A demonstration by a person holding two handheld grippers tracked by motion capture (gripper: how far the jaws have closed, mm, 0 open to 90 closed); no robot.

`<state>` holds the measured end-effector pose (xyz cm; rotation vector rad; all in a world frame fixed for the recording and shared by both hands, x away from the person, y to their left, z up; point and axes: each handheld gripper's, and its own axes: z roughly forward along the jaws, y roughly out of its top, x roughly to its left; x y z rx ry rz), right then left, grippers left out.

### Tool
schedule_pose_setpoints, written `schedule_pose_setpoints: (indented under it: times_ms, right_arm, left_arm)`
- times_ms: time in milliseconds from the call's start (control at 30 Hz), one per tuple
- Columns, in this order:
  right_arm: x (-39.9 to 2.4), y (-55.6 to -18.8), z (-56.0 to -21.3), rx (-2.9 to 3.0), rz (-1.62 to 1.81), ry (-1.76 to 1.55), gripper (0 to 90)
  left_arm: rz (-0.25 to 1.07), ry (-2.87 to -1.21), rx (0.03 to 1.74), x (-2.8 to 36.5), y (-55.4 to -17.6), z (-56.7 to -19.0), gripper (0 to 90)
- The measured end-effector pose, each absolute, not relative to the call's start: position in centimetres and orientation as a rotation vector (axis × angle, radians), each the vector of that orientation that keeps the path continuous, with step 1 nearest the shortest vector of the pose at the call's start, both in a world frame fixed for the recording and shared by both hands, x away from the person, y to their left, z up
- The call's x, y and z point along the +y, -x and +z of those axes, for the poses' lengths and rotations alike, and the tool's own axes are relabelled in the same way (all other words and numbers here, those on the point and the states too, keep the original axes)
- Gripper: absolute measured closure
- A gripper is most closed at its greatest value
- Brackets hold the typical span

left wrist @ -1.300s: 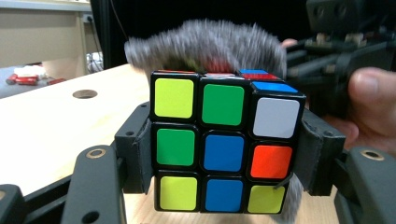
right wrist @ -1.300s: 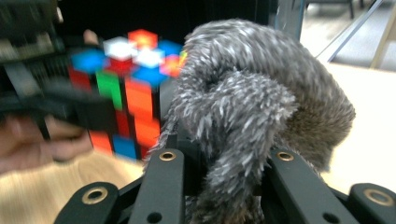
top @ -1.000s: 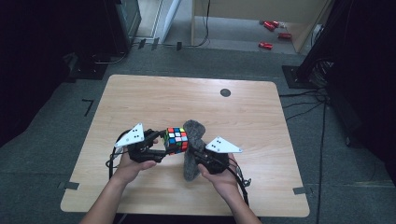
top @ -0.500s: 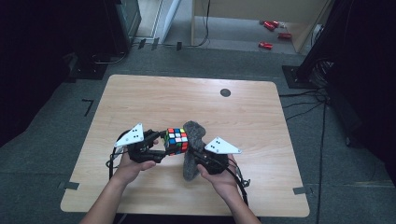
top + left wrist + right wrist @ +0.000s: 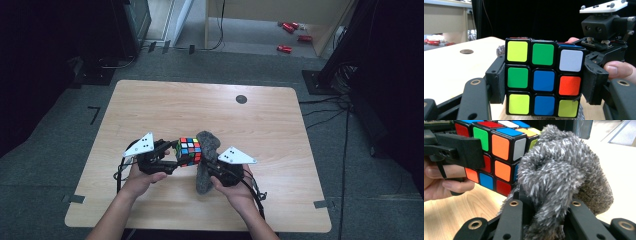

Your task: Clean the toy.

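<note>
Clamping a puzzle cube (image 5: pixel 543 80) in the left gripper (image 5: pixel 172 156) fingers, right gripper (image 5: pixel 209 165) fingers pinched on a grey fuzzy cloth (image 5: pixel 564 177)

A light wooden table (image 5: pixel 150 105) with a dark round hole (image 5: pixel 241 99) near its far edge stands on grey carpet (image 5: pixel 60 150), with red objects (image 5: pixel 284 48) on the floor beyond, black cables (image 5: pixel 345 150) trailing at right.

The fluffy grey cloth (image 5: pixel 564 177) hides one side of the colourful cube (image 5: pixel 499 152). The bottom of the cloth is cut off by the picture's edge. Small red things (image 5: pixel 291 36) on the floor beyond the table's far edge are too tiny to name.
</note>
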<state>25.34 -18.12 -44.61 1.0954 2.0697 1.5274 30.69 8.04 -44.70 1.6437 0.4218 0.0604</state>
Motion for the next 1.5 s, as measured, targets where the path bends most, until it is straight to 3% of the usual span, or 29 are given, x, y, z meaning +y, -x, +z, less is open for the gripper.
schedule_pose_setpoints:
  times_ms: [200,867,1067,1500]
  right_arm:
    - [-19.1,-25.0,-43.1,1.974,1.563,-1.074,76.5]
    - [-15.7,-24.3,-46.6,2.104,1.546,-1.102,76.7]
    - [-13.9,-23.5,-46.6,2.164,1.572,-1.006,76.4]
    - [-14.9,-24.1,-46.9,2.114,1.569,-1.076,75.9]
  left_arm:
    - [0.063,-1.669,0.408,7.4,-30.4,-44.8,35.7]
    - [0.112,-1.569,0.486,8.0,-30.4,-43.8,35.7]
    - [0.137,-1.618,0.480,6.6,-30.1,-44.4,35.7]
    - [0.133,-1.608,0.485,6.0,-29.8,-44.4,35.7]
